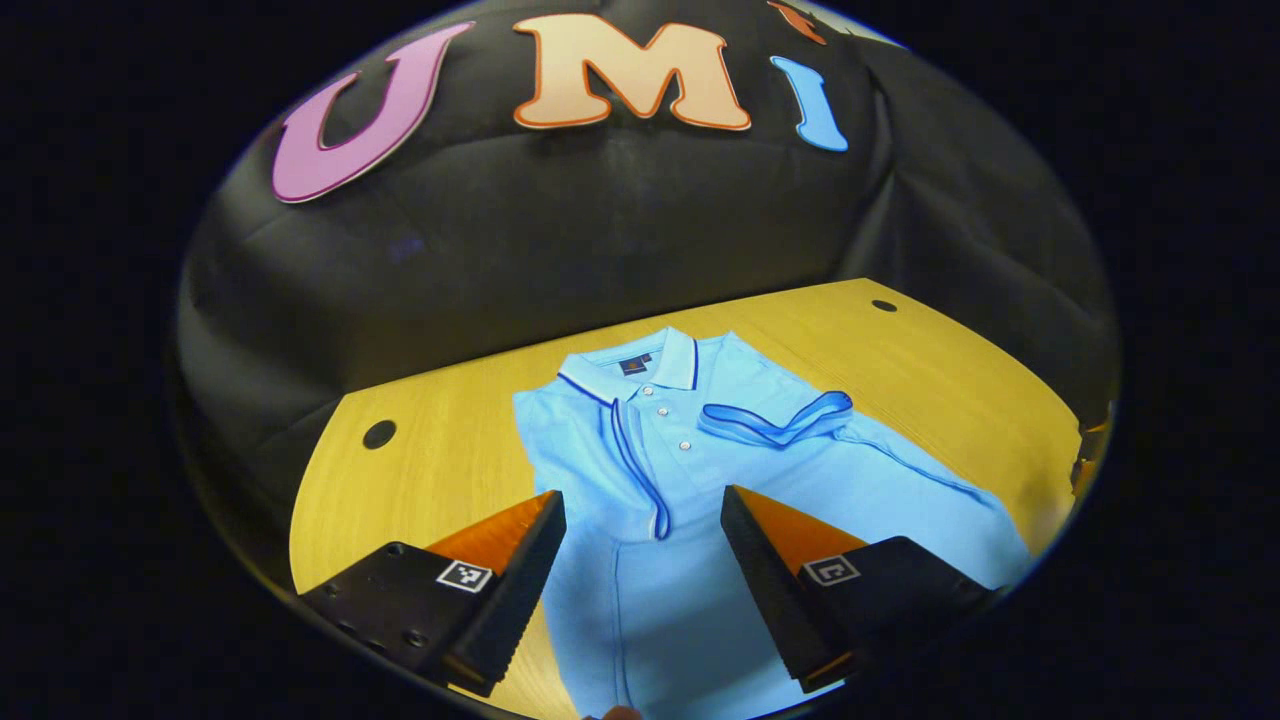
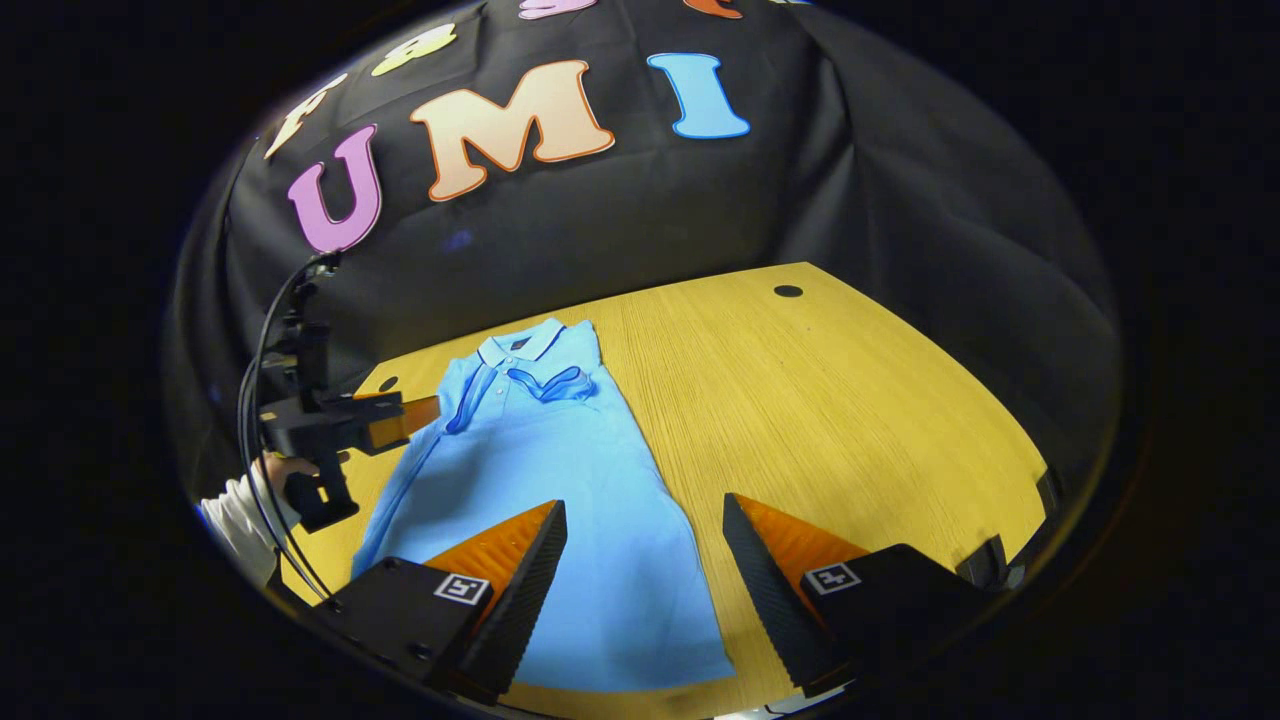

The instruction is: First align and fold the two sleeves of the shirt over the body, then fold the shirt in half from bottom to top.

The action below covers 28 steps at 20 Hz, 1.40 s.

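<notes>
A yellow wood-grain bench (image 1: 450,450) with a rounded edge stands against the booth's black cloth wall (image 1: 620,230), which hangs creased behind it. Two dark round holes (image 1: 379,434) sit in the bench top near its far corners. At the bench's right edge something small and dark (image 2: 985,560), perhaps a clamp
</notes>
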Available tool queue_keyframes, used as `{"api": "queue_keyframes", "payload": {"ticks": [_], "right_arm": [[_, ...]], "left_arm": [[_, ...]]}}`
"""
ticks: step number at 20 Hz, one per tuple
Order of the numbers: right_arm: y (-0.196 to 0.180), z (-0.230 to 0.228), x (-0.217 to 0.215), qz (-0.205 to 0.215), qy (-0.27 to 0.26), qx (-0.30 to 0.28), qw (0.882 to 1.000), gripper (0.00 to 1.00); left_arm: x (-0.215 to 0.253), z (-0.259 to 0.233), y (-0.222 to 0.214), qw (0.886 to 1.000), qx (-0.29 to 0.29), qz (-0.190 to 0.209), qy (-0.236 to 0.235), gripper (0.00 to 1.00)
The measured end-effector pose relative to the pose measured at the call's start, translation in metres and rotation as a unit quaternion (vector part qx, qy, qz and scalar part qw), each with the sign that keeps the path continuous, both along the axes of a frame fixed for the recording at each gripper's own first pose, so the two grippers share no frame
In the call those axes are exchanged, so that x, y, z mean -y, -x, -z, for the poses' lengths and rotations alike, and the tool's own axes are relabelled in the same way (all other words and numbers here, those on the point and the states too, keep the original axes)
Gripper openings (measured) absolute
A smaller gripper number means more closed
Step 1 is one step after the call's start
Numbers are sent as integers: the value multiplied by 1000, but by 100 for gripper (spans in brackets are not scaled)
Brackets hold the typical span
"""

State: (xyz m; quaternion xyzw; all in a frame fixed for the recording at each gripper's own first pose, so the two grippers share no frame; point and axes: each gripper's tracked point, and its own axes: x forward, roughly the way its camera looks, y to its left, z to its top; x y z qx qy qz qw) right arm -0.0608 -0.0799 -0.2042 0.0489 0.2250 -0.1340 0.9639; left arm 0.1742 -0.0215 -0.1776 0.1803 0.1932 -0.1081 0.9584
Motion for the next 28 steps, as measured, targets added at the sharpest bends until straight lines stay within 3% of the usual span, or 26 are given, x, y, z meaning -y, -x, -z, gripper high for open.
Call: {"api": "queue_keyframes", "payload": {"ticks": [8,14,21,22,24,27,28], "right_arm": [[48,38,-16,-60,21,-33,997,98],[73,77,-19,-114,54,-57,990,98],[86,119,-26,-145,65,-82,984,94],[89,124,-26,-146,66,-87,983,98],[91,128,-25,-145,69,-87,983,94],[91,128,-25,-146,79,-84,983,94],[88,130,-26,-146,83,-84,982,98]], "left_arm": [[-59,17,160,997,5,-77,-19,96],[-73,75,256,988,-24,-153,-3,96],[-79,112,284,980,-39,-194,19,96],[-80,116,284,980,-42,-196,20,96],[-77,119,283,980,-41,-195,22,96],[-70,123,280,981,-43,-188,27,95],[-69,124,278,981,-43,-186,29,94]]}}
